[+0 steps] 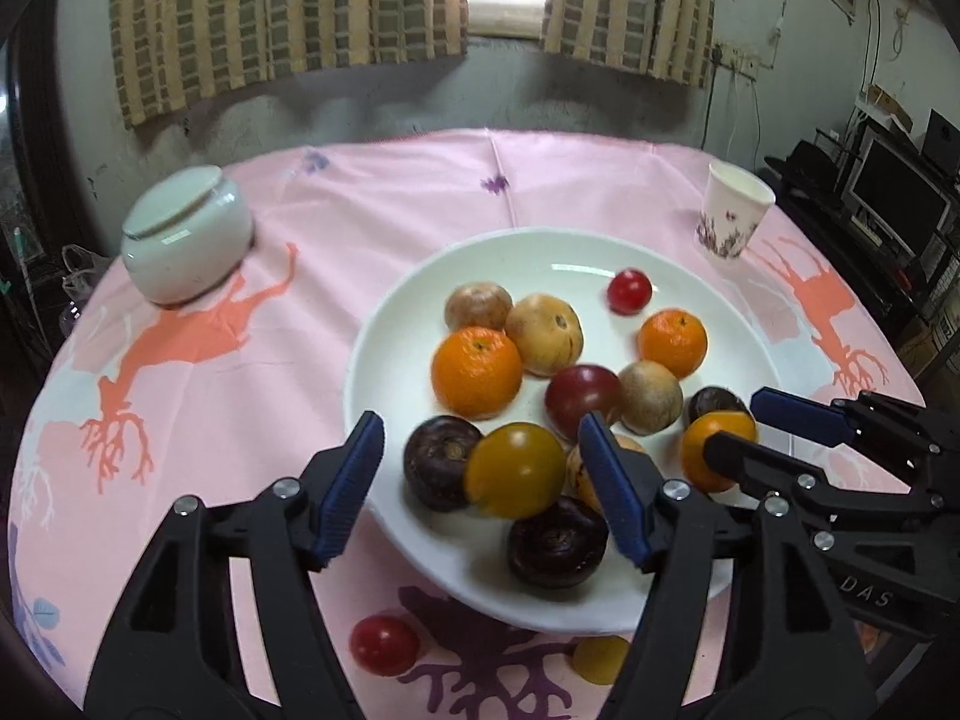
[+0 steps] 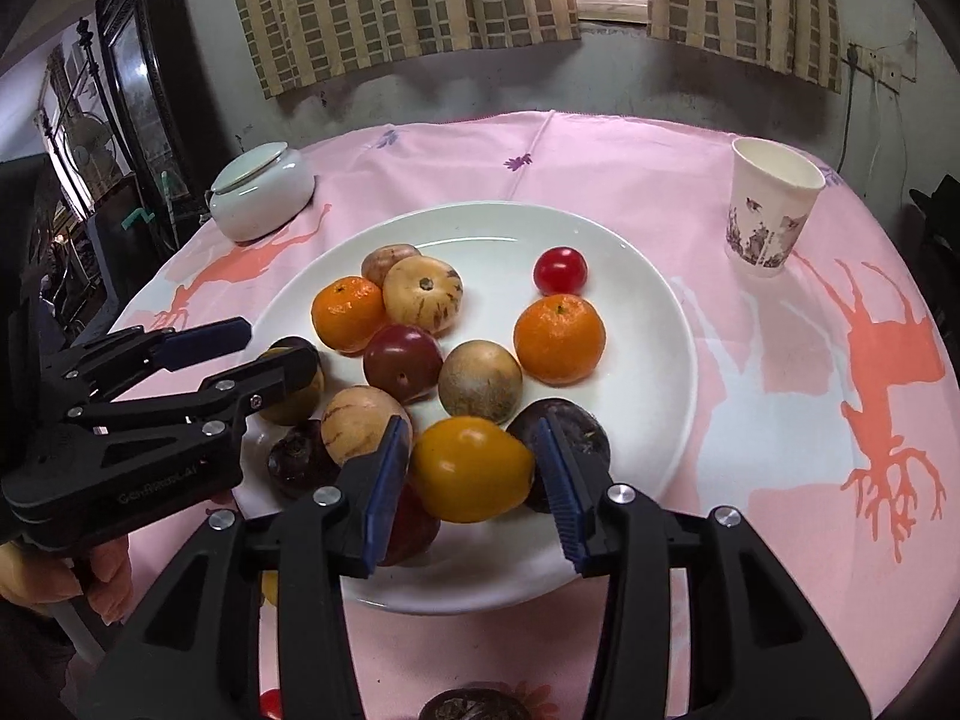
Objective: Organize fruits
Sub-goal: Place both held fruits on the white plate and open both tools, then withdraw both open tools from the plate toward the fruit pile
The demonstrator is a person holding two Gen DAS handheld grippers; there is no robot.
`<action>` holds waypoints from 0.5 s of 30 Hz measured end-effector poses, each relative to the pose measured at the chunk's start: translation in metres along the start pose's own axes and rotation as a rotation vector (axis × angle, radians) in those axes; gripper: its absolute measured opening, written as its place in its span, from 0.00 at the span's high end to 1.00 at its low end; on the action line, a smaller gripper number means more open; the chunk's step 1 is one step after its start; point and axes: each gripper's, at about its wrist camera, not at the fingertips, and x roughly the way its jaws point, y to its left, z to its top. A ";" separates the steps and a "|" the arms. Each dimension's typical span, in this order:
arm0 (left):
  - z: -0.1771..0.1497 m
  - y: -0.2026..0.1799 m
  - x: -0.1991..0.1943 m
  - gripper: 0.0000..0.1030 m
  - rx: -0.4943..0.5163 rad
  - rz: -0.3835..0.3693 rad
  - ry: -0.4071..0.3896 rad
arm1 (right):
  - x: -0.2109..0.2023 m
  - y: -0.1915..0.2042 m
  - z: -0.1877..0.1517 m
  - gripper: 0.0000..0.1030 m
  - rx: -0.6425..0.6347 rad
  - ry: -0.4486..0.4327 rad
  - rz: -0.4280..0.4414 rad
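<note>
A white plate point(image 1: 384, 372) point(image 2: 654, 324) on the pink cloth holds several fruits: oranges point(image 1: 477, 371) point(image 2: 559, 338), tan fruits, dark purple ones and a small red tomato point(image 1: 629, 291) point(image 2: 560, 270). My left gripper point(image 1: 483, 474) is open above the plate's near edge, with a yellow tomato point(image 1: 515, 469) between its pads, blurred; contact is unclear. It shows at the left in the right wrist view point(image 2: 267, 339). My right gripper point(image 2: 471, 480) is shut on a yellow-orange tomato point(image 2: 471, 468) and holds it over the plate; it shows in the left wrist view point(image 1: 738, 426).
A white lidded jar point(image 1: 186, 234) point(image 2: 262, 198) stands at the far left. A paper cup point(image 1: 733, 217) point(image 2: 769, 215) stands at the far right. A red tomato point(image 1: 384, 643) and a yellow one point(image 1: 600, 659) lie on the cloth before the plate. A dark fruit point(image 2: 474, 707) lies at the near edge.
</note>
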 end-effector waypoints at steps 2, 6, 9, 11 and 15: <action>0.001 0.003 -0.009 0.32 -0.006 -0.005 -0.006 | -0.009 0.000 0.000 0.49 0.008 -0.028 0.001; -0.004 0.015 -0.032 0.25 -0.032 0.004 -0.022 | -0.033 -0.001 -0.004 0.49 0.012 -0.063 0.014; -0.013 0.024 -0.047 0.21 -0.036 0.022 -0.026 | -0.050 -0.004 -0.012 0.47 0.015 -0.069 0.019; -0.021 0.031 -0.058 0.19 -0.042 0.030 -0.034 | -0.063 -0.007 -0.022 0.37 0.019 -0.078 0.008; -0.038 0.037 -0.073 0.16 -0.042 0.053 -0.043 | -0.088 -0.011 -0.040 0.37 0.025 -0.100 0.006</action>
